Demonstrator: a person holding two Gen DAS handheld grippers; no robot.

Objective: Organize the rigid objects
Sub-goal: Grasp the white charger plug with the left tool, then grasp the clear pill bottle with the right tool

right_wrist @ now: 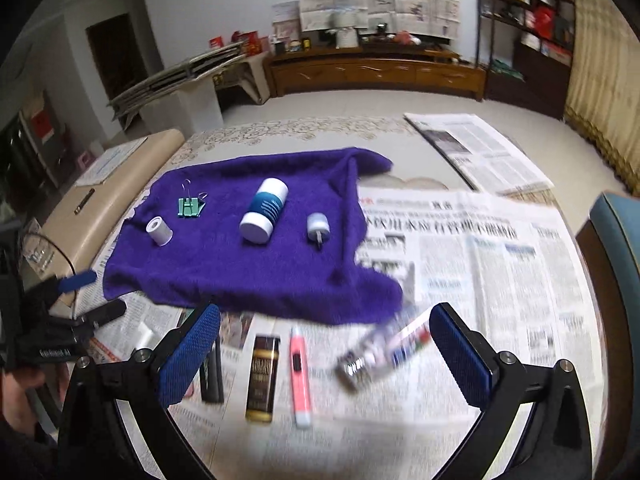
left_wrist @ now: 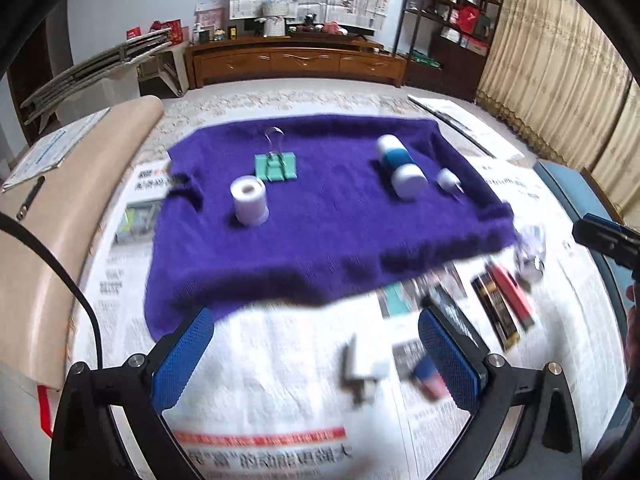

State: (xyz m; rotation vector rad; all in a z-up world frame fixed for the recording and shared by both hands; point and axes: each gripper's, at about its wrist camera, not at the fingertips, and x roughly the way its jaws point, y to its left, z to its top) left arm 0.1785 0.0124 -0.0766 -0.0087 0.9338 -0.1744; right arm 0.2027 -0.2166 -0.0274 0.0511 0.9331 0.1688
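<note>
A purple towel [left_wrist: 320,240] [right_wrist: 248,272] lies on the newspaper-covered table. On it are a white roll [left_wrist: 249,200] [right_wrist: 159,231], a green binder clip [left_wrist: 276,164] [right_wrist: 189,206], a blue-and-white bottle [left_wrist: 400,168] [right_wrist: 264,210] on its side and a small white plug [left_wrist: 448,179] [right_wrist: 318,226]. In front of the towel lie a black-and-gold bar [right_wrist: 263,376] [left_wrist: 496,312], a pink pen [right_wrist: 298,372] [left_wrist: 514,296] and a blurred clear packet [right_wrist: 380,356]. My left gripper [left_wrist: 315,316] hangs open over a blurred white block [left_wrist: 364,368]. My right gripper [right_wrist: 326,312] is open above the pen and packet, holding nothing.
Newspaper [right_wrist: 480,264] covers the near and right part of the table. A beige padded bench [left_wrist: 100,184] runs along the left. A blue chair [right_wrist: 616,232] stands at the right. A folded newspaper [right_wrist: 472,148] lies at the back right. A wooden cabinet [left_wrist: 296,62] lines the far wall.
</note>
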